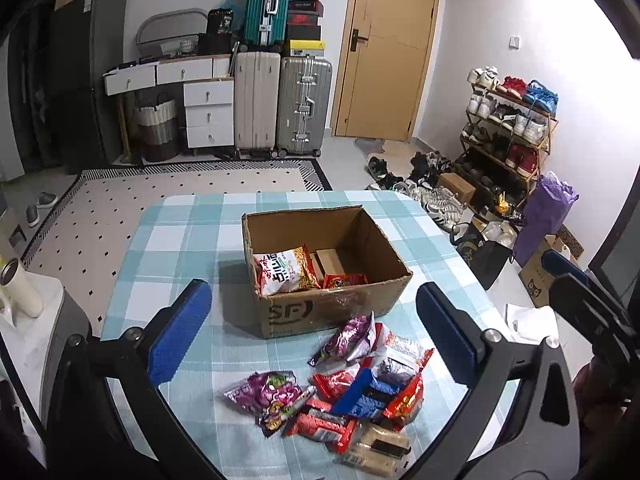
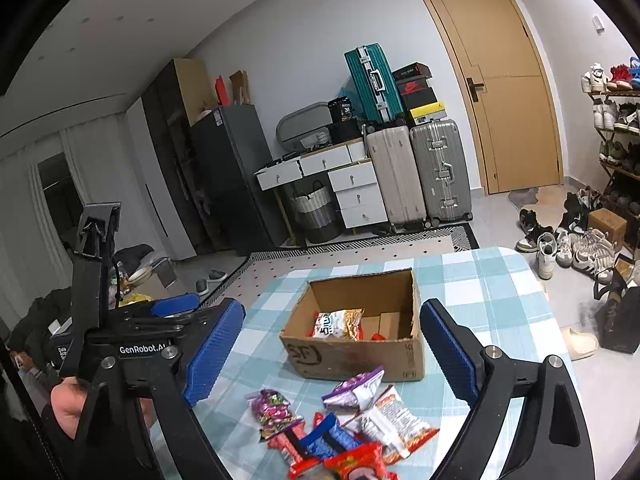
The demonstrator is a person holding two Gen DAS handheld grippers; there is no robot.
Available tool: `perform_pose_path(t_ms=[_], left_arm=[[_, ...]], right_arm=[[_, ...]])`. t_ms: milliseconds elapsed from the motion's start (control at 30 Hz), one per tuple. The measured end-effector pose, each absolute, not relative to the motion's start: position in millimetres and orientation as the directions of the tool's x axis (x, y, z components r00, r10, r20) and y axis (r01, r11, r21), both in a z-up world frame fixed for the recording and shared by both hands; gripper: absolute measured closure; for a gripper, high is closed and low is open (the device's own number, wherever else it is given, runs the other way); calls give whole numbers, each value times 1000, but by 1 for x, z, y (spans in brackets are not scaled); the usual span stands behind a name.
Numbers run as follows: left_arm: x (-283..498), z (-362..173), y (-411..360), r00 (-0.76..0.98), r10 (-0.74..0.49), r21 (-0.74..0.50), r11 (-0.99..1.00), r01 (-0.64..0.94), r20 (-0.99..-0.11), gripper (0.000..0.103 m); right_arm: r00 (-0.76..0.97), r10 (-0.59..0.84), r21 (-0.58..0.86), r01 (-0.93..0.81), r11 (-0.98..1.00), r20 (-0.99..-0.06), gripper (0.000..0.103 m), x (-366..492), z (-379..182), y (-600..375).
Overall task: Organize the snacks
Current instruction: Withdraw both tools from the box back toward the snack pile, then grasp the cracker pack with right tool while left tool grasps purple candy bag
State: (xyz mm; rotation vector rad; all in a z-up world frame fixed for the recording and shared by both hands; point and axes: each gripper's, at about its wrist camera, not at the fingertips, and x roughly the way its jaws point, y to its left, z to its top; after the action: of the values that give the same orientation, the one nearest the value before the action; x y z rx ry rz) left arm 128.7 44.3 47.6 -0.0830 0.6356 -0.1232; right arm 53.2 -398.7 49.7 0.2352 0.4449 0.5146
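**Snack sorting: box part-filled, heap waiting, both grippers empty**

Landmark: cardboard box [image 1: 326, 272], open-topped, set near the middle of the checked table [image 1: 188, 240]. Long axis angled in both views, one short printed wall turned toward the cameras. Presumably parked there as the collecting bin, top open for drops from above.

Inside the box:
- Noodle packet [image 1: 284, 270], red, white and tan, leaned against the near-left inner wall. Tilted, printed face up and toward the camera, long axis along that wall.
- Small brown carton [image 1: 330, 262] just beside the packet, toward the box's middle. Upright or lying: could not be told.
- Red packet [image 1: 345, 280] flat against the near wall, mostly hidden.
- Far-right portion of the box floor bare.

In front of the box, on the near side:
- Heap of loose snacks [image 1: 352, 392], overlapping, no common direction; judged to be the unsorted remainder.
- Purple bag [image 1: 346, 340] nearest the box, just short of its near wall, long axis slanting toward the box.
- Second purple bag [image 1: 266, 394] at the heap's left edge, lying crosswise.
- Blue packet [image 1: 370, 394] in the middle, resting on red wrappers, slanting up to the right.
- Pale wrapped bar [image 1: 378, 450] farthest from the box.

Tools:
- Left gripper [image 1: 316, 332], jaws spread wide, nothing between the pads, hung above the heap on the near side of the box.
- Right gripper [image 2: 336, 356], jaws wide, likewise empty, also near side, box framed between its pads.

Judged state: sorting begun, most snacks not yet boxed.
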Motion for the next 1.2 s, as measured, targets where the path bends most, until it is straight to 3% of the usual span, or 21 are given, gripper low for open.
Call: perform_pose_path(t_ms=[533,1200], left_arm=[[55,30,59,806,-167,-214,976,51,-568,1],[32,-62,72,737,-165,-251,968,-7,-656,1]], right_arm=[[763,520,310,-424,851,-383,6,-6,26,-400],[662,539,365,-398,841,-521,6,-26,-68,-383]])
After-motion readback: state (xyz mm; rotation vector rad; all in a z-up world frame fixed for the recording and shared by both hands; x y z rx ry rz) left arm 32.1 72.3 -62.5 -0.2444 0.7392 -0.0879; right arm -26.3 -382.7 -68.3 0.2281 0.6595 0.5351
